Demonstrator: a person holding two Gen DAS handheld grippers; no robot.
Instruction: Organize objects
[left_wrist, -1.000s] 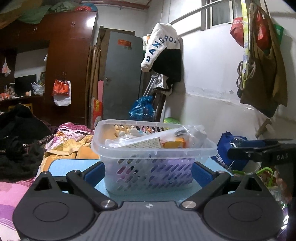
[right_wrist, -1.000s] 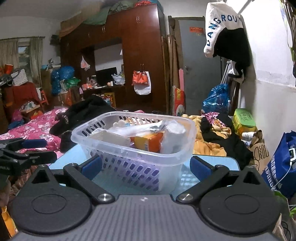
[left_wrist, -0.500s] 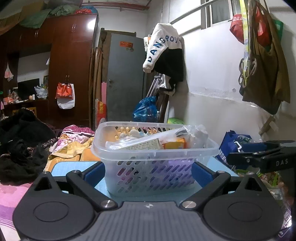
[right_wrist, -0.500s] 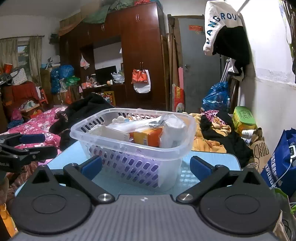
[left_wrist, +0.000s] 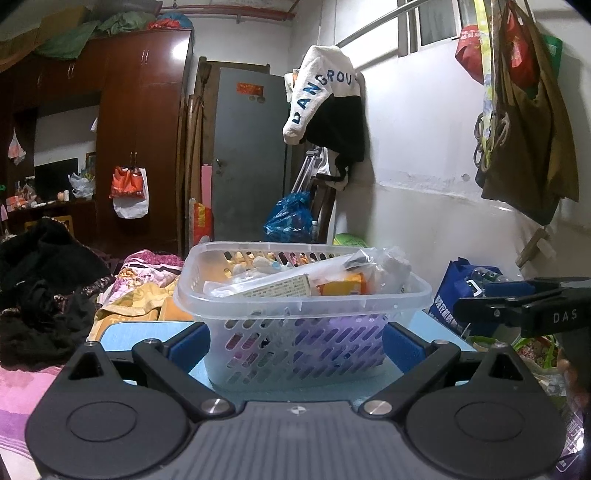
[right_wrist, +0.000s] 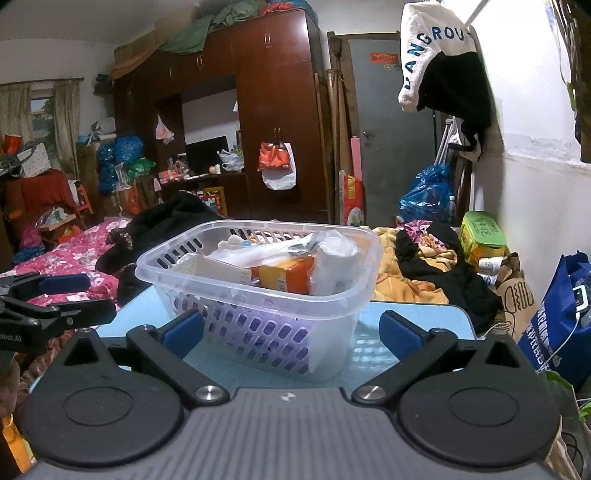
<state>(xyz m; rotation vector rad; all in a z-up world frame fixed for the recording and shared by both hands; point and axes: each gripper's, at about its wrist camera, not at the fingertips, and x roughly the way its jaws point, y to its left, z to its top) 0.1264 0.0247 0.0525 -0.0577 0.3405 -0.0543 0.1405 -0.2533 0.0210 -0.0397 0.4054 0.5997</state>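
Observation:
A clear plastic basket (left_wrist: 295, 332) stands on a small light-blue table (left_wrist: 122, 332). It holds an orange box (left_wrist: 341, 286), a white flat box (left_wrist: 277, 288) and plastic-wrapped items (left_wrist: 384, 266). My left gripper (left_wrist: 295, 341) is open and empty, its blue pads level with the basket's near wall. My right gripper (right_wrist: 291, 332) is open and empty, just short of the basket (right_wrist: 258, 314). Each gripper shows at the edge of the other's view, the right one (left_wrist: 517, 306) and the left one (right_wrist: 48, 306).
A bed with piled clothes (right_wrist: 443, 269) lies behind the table (right_wrist: 413, 317). A blue bag (right_wrist: 554, 317) stands at the right by the white wall. A brown wardrobe (right_wrist: 280, 110) and a grey door (left_wrist: 251, 155) are at the back.
Both grippers have pulled back a little and tilted, so the basket sits slightly lower and farther in both views. Nothing was taken hold of.

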